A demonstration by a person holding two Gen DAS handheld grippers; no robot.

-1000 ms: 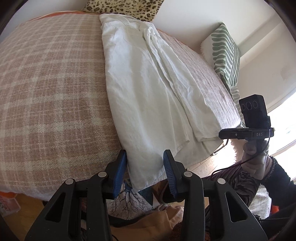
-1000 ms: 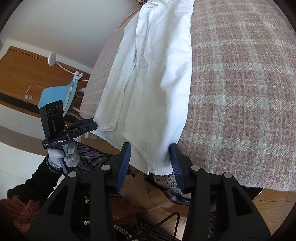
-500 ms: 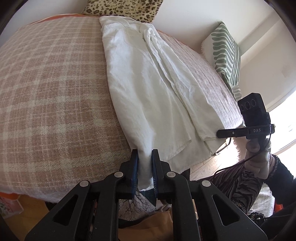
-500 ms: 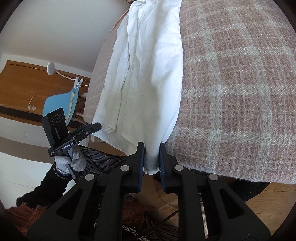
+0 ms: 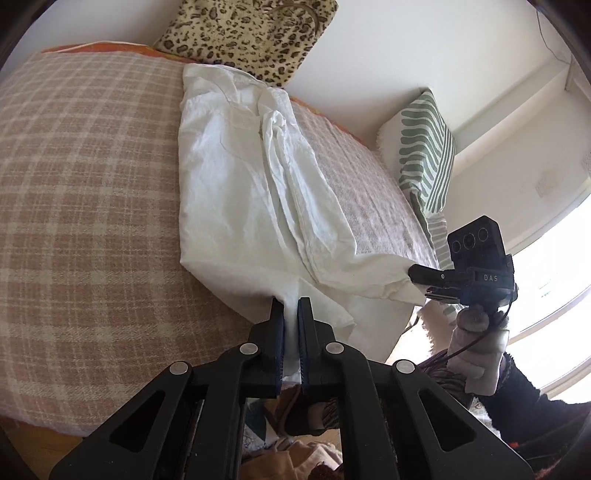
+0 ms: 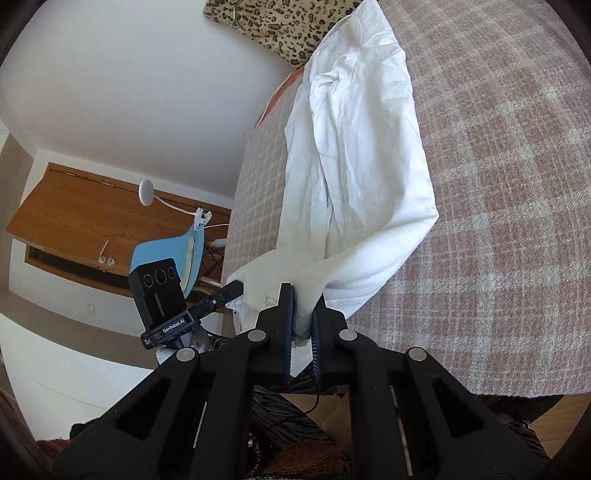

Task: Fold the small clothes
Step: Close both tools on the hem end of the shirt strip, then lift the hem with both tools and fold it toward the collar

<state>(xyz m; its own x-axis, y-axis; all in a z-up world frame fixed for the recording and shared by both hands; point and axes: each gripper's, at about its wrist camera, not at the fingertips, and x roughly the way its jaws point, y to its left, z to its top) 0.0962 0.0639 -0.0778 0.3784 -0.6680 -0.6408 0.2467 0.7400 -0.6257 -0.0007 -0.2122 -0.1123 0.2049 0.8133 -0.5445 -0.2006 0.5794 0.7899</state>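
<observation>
A wide bed under a pink plaid blanket fills most of what I see, with a leopard-print cushion at its far end and a green-striped pillow against the wall. The white garment lies lengthwise on the blanket, its near hem lifted off the bed's edge. My left gripper is pressed together on 1 corner of that hem, cloth pinched between the pads. My right gripper is closing on the other corner, bunched fabric clamped between its 2 fingers.
</observation>
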